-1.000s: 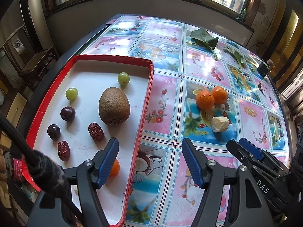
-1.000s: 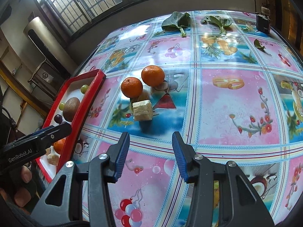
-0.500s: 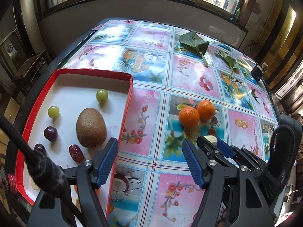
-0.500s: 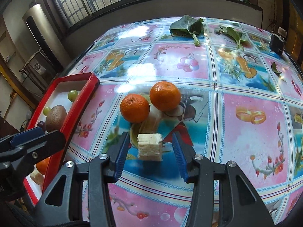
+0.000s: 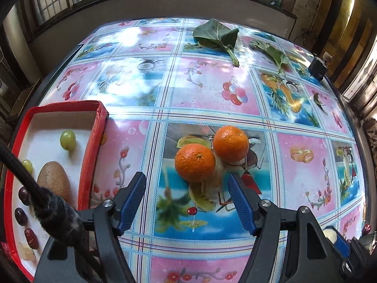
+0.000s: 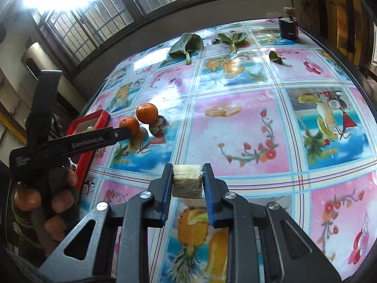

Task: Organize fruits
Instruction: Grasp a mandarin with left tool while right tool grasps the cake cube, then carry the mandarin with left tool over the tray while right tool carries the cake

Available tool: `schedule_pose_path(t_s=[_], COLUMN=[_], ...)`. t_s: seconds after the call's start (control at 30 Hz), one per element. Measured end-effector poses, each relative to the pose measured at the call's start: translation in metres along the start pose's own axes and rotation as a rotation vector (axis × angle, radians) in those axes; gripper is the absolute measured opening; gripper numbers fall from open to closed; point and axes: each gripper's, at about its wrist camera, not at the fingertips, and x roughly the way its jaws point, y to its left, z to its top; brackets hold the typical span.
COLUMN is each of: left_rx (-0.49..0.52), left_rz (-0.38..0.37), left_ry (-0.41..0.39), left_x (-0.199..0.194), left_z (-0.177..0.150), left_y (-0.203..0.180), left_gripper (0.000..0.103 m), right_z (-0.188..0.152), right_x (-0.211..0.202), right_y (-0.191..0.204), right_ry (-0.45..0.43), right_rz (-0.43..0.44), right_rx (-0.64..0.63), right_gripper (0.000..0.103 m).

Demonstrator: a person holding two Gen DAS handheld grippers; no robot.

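Right gripper [image 6: 187, 181] closing on pale chunk [image 6: 187, 181]; open left gripper [image 5: 187, 188] nears oranges [image 5: 195, 162].

Counts: oranges 2 [image 5: 195, 162] [image 5: 231, 143], 12 o'clock; green grapes 2 [image 5: 68, 140] [image 5: 27, 166]; kiwi 1 [image 5: 54, 181]; leaves 3 [image 6: 186, 44] [image 6: 229, 38] [image 6: 276, 57].

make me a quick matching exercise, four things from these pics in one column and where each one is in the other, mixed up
1. pale fibrous cut chunk
2. brown fuzzy kiwi
3. two orange tangerines
4. large green leaf

A. on the tablecloth just ahead of the open left gripper
B. at the table's far side, near the windows
C. pinched in the closing right gripper
D. inside the red-rimmed white tray

Pairs: 1-C, 2-D, 3-A, 4-B
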Motion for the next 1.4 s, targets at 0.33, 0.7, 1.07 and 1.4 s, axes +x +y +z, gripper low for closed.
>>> schedule_pose_path(t_s=[0.33,0.7,1.07,1.4], left_rx=[0.017,0.010,-0.008,-0.024], left_rz=[0.016,-0.060,-0.021,0.029], left_ry=[0.000,0.001,-0.057,-0.105], left_x=[0.012,-0.019,-0.063,-0.086], left_z=[0.001,-0.035,-0.065,-0.083], left_y=[-0.003,0.009,0.019,0.037], left_gripper=[0.036,0.036,0.036,0.036], right_z=[-0.010,-0.013,-0.022,-0.033], right_x=[-0.002,-0.010,-0.017,-0.024], right_y=[0.003,0.008,0.031,0.055], right_ry=[0.016,0.001,-0.005,-0.009], right_rz=[0.037,0.044,0.062,0.076], right_rx=[-0.008,-0.008,-0.047,-0.092], right_gripper=[0.027,0.027,0.027,0.027])
